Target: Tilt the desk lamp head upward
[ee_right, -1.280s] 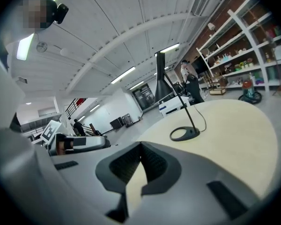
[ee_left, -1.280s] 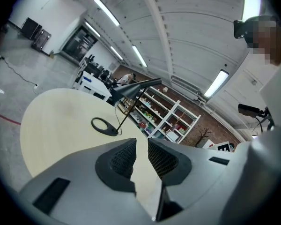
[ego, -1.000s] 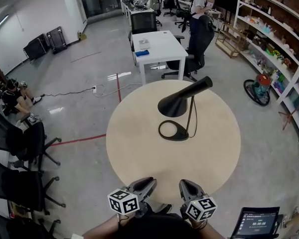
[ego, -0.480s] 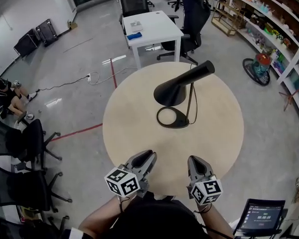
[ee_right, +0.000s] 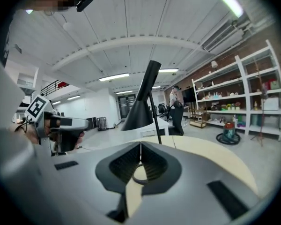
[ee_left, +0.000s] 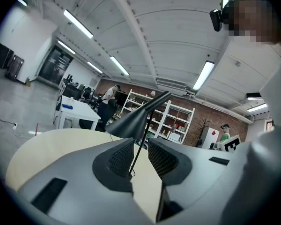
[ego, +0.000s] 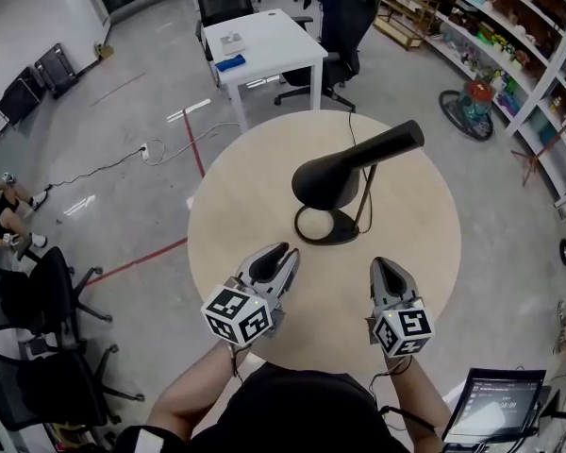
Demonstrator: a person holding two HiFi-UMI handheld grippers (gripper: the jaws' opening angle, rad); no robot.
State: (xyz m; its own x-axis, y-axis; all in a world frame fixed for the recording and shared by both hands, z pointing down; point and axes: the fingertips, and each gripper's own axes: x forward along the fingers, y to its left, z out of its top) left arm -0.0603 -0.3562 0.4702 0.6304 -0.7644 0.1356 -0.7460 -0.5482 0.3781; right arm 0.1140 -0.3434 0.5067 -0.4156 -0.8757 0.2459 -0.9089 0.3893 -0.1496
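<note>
A black desk lamp stands on the round beige table (ego: 236, 196). Its cone head (ego: 325, 179) points down and left, and its ring base (ego: 327, 226) lies under it. Both grippers hover over the table's near part, short of the lamp and apart from it. The left gripper (ego: 281, 252) has its jaws a narrow gap apart with nothing between them. The right gripper (ego: 381, 266) is shut and empty. In the left gripper view, the lamp head (ee_left: 131, 121) shows past the left gripper (ee_left: 140, 144). In the right gripper view, the lamp head (ee_right: 140, 109) rises past the right gripper (ee_right: 140, 145).
A white desk (ego: 264, 45) and office chairs (ego: 344, 17) stand beyond the table. Shelving (ego: 538, 55) lines the right wall. Black chairs (ego: 28, 300) crowd the left. A tablet screen (ego: 495, 409) sits at the lower right. A person sits on the floor at far left (ego: 0, 215).
Both grippers have moved forward over the table toward the lamp and a little up. The lamp has not moved.
</note>
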